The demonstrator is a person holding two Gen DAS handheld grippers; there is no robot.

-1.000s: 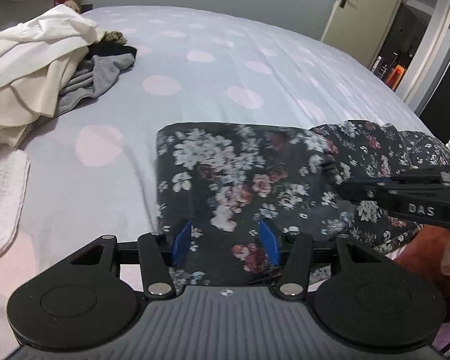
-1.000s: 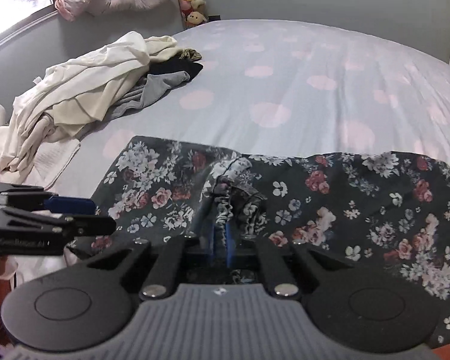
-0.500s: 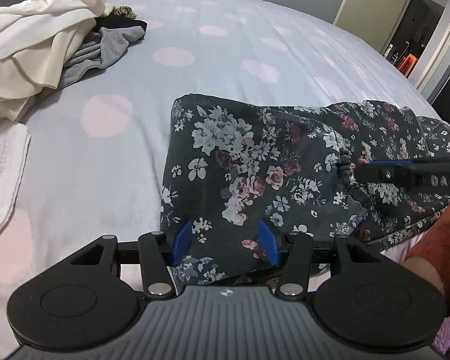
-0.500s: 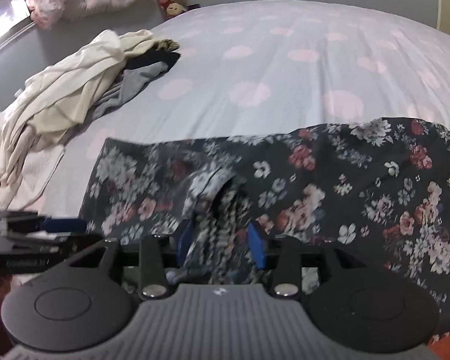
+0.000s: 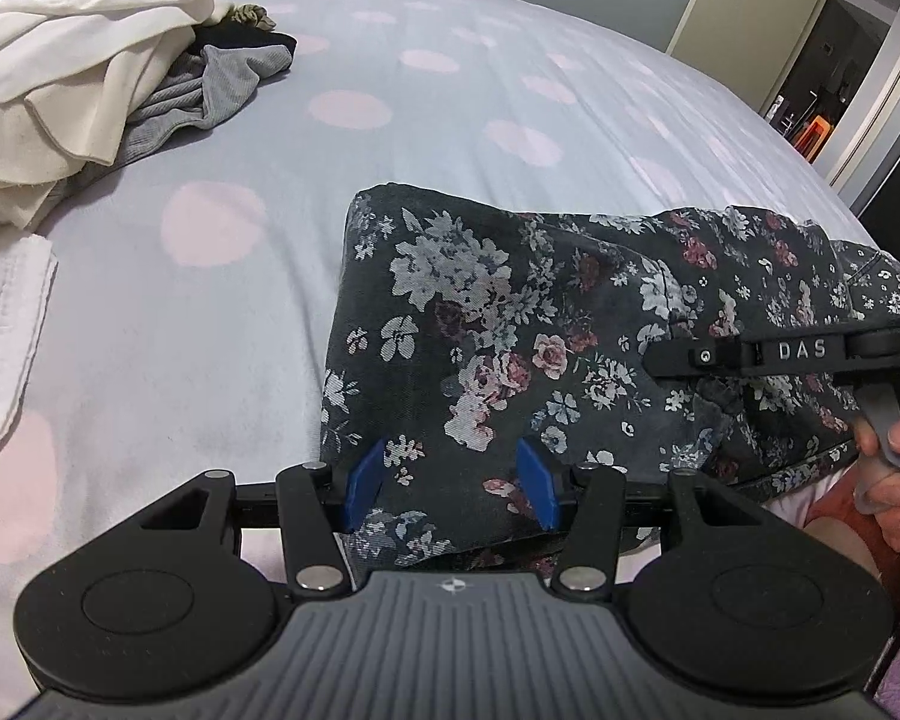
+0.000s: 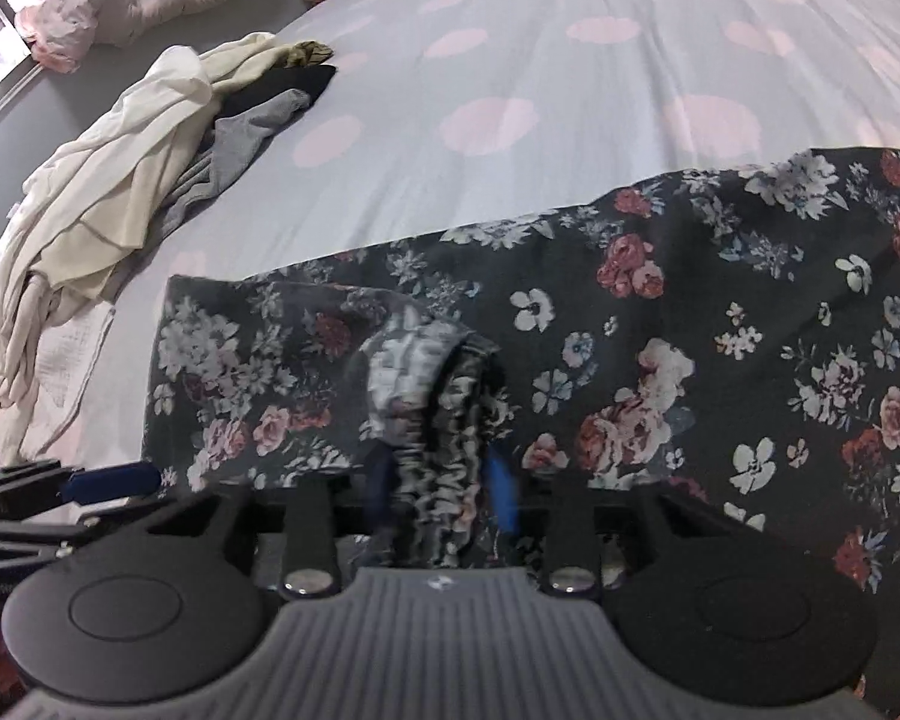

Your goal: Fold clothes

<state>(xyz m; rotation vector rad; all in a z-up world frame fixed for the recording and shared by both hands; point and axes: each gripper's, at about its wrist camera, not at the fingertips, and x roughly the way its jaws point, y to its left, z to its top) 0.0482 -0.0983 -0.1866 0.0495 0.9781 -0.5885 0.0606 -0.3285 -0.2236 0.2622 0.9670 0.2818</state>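
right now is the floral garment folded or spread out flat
Partly folded: the floral garment shows a straight doubled edge on its left side, while a bunched gathered band stands up by the right gripper.

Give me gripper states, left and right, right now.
Left gripper: open, blue pads apart over the floral garment, not pinching it.
Right gripper: jaws closing, gathered floral waistband between the pads; grip not clearly made.

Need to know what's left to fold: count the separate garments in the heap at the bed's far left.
4 visible: a white top on the heap, a cream piece under it, a grey one beside, a black one behind. More may be buried.
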